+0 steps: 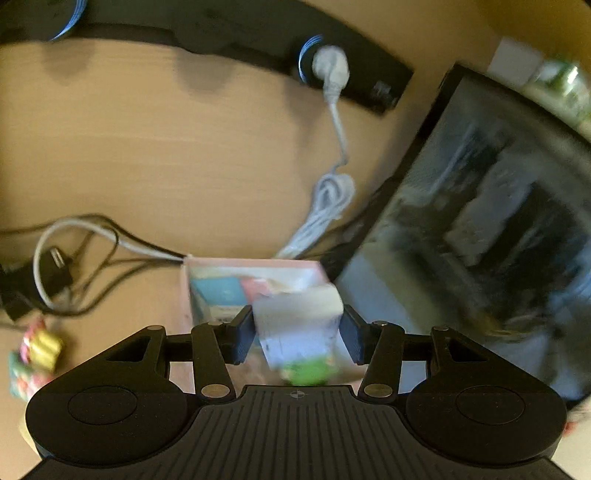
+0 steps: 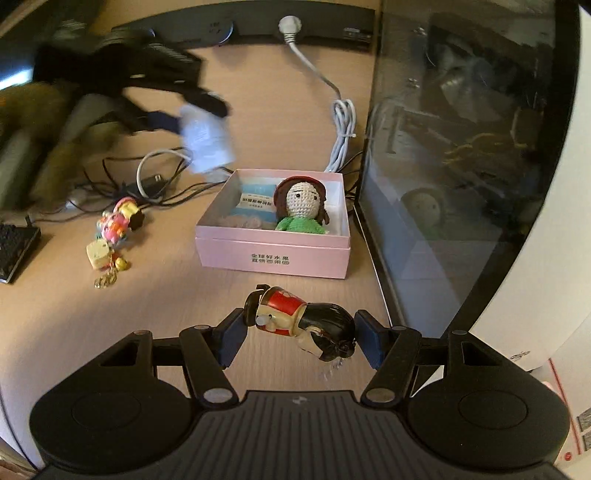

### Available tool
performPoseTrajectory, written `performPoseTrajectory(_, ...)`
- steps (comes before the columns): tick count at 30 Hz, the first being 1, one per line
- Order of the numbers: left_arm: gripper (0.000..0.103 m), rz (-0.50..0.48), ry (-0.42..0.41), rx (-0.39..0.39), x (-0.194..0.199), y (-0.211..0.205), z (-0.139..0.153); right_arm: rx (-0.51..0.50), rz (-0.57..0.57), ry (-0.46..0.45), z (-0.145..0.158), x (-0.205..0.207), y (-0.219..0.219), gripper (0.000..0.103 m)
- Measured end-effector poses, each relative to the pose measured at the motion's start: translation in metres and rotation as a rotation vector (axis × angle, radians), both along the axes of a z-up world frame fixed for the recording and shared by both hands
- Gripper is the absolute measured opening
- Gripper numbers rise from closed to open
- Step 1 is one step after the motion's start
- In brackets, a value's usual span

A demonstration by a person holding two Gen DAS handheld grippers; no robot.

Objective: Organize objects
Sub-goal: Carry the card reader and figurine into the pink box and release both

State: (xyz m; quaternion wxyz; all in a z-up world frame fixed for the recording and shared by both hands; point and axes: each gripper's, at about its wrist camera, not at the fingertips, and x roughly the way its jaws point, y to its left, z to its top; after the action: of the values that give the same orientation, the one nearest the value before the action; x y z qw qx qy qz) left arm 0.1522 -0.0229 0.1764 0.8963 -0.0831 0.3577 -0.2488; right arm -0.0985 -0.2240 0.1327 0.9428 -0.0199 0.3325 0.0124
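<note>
I've got a small figurine (image 2: 301, 325) lying on its side between my right tongs (image 2: 301, 334), long axis running across the view: feet end toward the left pad, glossy black-haired head toward the right pad and tipped slightly down. It has a red-and-white body and a cream face. The pads press on both ends, so the right tongs are clamped on it, jaws roughly half apart, and it hangs just above the worktop (image 2: 166, 314) in front of the pink box (image 2: 273, 254).

In my left tongs (image 1: 297, 334) sits a white packet (image 1: 299, 325), blurred, long axis running up and away from me with a slight lean, faint print on its face. The jaws are narrow and gripping its sides. It hangs over the pink box (image 1: 186, 291); from the right wrist view I see the same packet (image 2: 207, 138) up in the air behind and left of the box, well above the worktop.

Inside the box lies a crochet doll (image 2: 301, 206), brown hair, red hat, green top, head toward the far wall, next to a blue-and-white sachet (image 2: 255, 203). Left of the box, a colourful keychain (image 2: 112, 236) lies on the wood near tangled cables (image 2: 155, 181). A dark monitor (image 2: 461, 147) stands just right of the box, and a white cord (image 2: 341, 129) runs back to a power strip (image 2: 258, 29).
</note>
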Motion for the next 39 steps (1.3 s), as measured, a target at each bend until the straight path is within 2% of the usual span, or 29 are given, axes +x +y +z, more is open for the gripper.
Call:
performPoseTrajectory(2, 0.053, 0.02, 0.011, 0.066, 0.01, -0.011, -0.006, 0.006, 0.014, -0.005, -0.002, 0.002, -0.004, 0.064)
performPoseTrajectory(3, 0.053, 0.022, 0.029, 0.072, 0.015, -0.013, -0.01, 0.007, 0.024, -0.01, -0.002, 0.003, -0.005, 0.064)
performPoseTrajectory(8, 0.053, 0.059, 0.087, -0.024, 0.023, 0.003, -0.021, 0.028, 0.063, -0.025, 0.003, 0.013, -0.01, 0.064)
performPoseTrajectory(11, 0.053, 0.106, 0.075, -0.062, 0.021, 0.017, -0.017, 0.042, 0.081, -0.026, 0.006, 0.029, -0.014, 0.064)
performPoseTrajectory(16, 0.053, 0.149, 0.07, -0.042, -0.004, 0.05, -0.016, 0.104, 0.121, 0.005, 0.005, 0.064, -0.012, 0.064)
performPoseTrajectory(22, 0.053, 0.179, 0.123, 0.001, -0.054, 0.091, -0.043, 0.139, 0.181, 0.035, -0.005, 0.13, 0.012, 0.064)
performPoseTrajectory(29, 0.053, 0.255, 0.178, -0.03, -0.103, 0.136, -0.067, 0.097, 0.165, 0.083, -0.032, 0.21, 0.041, 0.064)
performPoseTrajectory(32, 0.053, 0.286, 0.179, -0.038, -0.115, 0.151, -0.072, 0.103, 0.144, 0.137, -0.046, 0.237, 0.045, 0.062)
performPoseTrajectory(36, 0.053, 0.317, 0.201, -0.049, -0.123, 0.166, -0.081, 0.211, 0.131, 0.198, -0.052, 0.252, 0.036, 0.062)
performPoseTrajectory(39, 0.053, 0.334, 0.217, -0.061, -0.126, 0.175, -0.087, 0.271, 0.104, 0.146, -0.035, 0.24, 0.023, 0.063)
